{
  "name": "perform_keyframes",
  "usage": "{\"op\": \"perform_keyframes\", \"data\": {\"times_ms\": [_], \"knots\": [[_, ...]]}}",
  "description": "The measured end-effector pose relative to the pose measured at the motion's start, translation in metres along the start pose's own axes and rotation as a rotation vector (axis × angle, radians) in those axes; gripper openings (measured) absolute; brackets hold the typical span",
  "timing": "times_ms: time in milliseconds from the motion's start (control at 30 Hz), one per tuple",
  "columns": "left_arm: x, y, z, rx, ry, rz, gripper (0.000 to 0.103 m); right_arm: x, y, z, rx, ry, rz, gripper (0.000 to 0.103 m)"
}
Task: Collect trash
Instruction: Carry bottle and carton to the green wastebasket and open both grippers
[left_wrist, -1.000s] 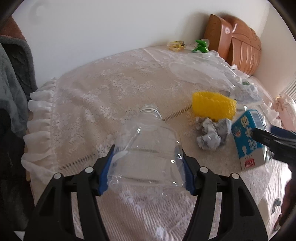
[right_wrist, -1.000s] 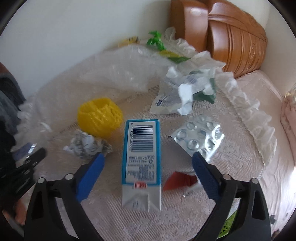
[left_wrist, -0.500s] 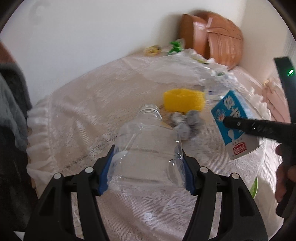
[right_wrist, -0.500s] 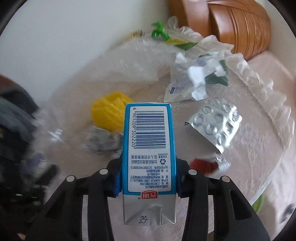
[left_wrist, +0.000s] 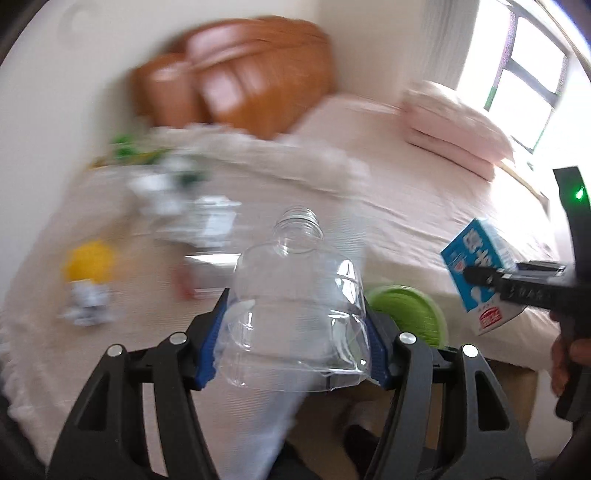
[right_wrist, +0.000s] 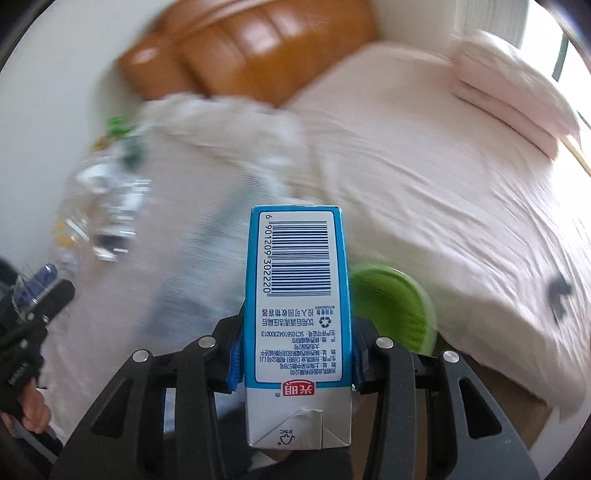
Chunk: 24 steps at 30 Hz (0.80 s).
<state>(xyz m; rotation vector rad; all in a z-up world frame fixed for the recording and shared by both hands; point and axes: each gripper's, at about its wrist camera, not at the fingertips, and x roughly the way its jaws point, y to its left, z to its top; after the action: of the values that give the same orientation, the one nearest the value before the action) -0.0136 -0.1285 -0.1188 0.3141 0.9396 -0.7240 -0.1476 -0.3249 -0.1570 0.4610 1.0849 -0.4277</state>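
**Beside the bed, both grippers loaded**

On the lace-covered worktop (left_wrist: 122, 229): blurred litter. Beyond, pink bed (right_wrist: 424, 177), brown headboard (right_wrist: 251, 48), green bin (right_wrist: 399, 306). Left gripper (left_wrist: 295, 339) clamped on clear bottle (left_wrist: 295, 291); right gripper (right_wrist: 295, 354) clamped on blue carton (right_wrist: 299, 280).

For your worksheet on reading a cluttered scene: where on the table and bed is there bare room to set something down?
Free: the pink bed between the pillow and the green bin, and the lace table near its front edge. Crowded: the table's middle, with the yellow sponge, crumpled paper and plastic wrappers.
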Motion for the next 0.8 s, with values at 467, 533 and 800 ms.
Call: {"op": "perform_keyframes", "data": {"times_ms": [467,533,800], "knots": [[0.159,-0.209,0.0,0.188,0.234,-0.107,0.062,0.012,-0.18,-0.019,0.147,0.04,-0.103,0.043],[0.164,-0.221,-0.001,0.2,0.252,-0.101,0.075,0.012,-0.185,-0.016,0.144,0.041,-0.085,0.043],[0.14,-0.222,0.015,0.218,0.201,-0.042,0.092,0.026,-0.175,-0.001,0.043,0.046,-0.019,0.044]]}}
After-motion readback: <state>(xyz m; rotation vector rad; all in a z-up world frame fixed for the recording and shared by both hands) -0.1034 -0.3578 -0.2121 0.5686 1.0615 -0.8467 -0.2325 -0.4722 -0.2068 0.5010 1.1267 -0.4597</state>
